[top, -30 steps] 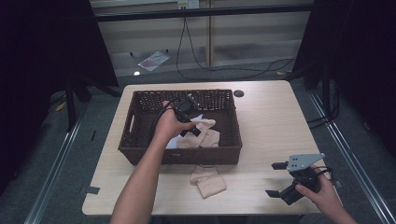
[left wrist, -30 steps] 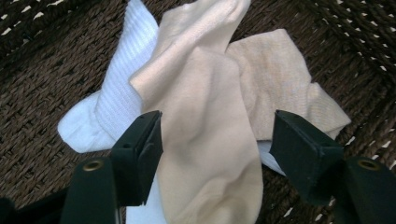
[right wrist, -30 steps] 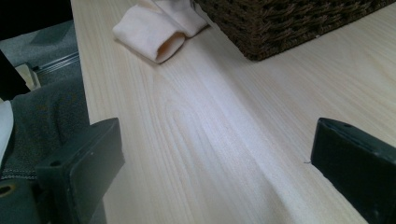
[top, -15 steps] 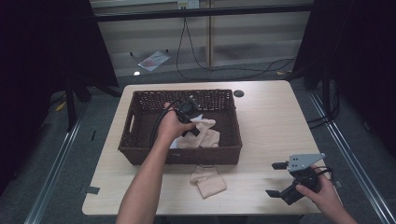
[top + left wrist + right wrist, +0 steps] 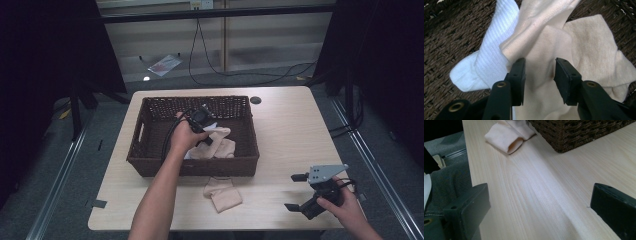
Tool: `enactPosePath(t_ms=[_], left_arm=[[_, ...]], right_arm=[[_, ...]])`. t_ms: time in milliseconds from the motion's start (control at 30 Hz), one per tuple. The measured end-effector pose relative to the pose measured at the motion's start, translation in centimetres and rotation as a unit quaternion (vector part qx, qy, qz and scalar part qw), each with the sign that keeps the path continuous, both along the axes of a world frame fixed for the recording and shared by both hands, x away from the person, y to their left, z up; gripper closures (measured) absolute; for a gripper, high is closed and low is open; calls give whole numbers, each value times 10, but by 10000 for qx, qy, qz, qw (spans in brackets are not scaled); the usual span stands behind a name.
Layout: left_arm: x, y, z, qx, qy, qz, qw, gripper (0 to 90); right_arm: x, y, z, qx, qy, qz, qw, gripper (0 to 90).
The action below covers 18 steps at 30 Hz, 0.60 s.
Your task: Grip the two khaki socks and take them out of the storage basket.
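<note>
left claw (image 5: pixel 204 120) is inside the dark wicker basket (image 5: pixel 150 167), which sits on the tabletop (image 5: pixel 290 130) toward its left and middle, nearer the far edge. the person's left hand (image 5: pixel 185 136) holds the claw over the pile of socks in the basket's right half. in the left gripper view the left claw (image 5: pixel 538 75) has its jaws parted with a fold of the beige sock (image 5: pixel 554 45) lying between the pads; cloth fills the gap but the pads are not pressed together on it, so it reads as open around the sock. a white ribbed sock (image 5: pixel 489 57) lies just beside the beige one on its left, touching and partly under it, both on the woven basket floor. from the high view the beige sock (image 5: pixel 222 145) sits near the basket's near-right part. a second beige sock (image 5: pixel 222 194) lies folded on the tabletop just outside the basket's near wall, close to the tabletop's near edge. right claw (image 5: pixel 300 192) rests near the tabletop's near-right corner, held by the right hand (image 5: pixel 345 205), grey plate on top. in the right gripper view its jaws stand wide apart with bare tabletop (image 5: pixel 536 195) between them, nothing gripped; the folded sock (image 5: pixel 506 135) and a basket corner (image 5: pixel 579 132) show farther off.
</note>
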<state>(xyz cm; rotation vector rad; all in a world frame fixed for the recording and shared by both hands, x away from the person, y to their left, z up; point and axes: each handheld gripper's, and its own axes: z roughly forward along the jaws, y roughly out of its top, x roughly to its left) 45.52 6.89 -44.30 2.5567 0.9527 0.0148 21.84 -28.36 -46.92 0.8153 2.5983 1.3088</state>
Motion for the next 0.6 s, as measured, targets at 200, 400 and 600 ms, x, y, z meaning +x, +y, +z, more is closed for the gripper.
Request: enactPosePath(t_ms=[200, 400, 600], left_arm=[[1, -2, -2, 71, 109, 7, 9999, 765], [0, -3, -1, 119, 207, 53, 9997, 879], [-3, 0, 8, 77, 361, 51, 9993, 884]], right_arm=[[0, 0, 0, -17, -8, -14, 10000, 23], [0, 0, 0, 2, 1, -2, 10000, 23], [0, 0, 0, 0, -6, 1, 10000, 23]])
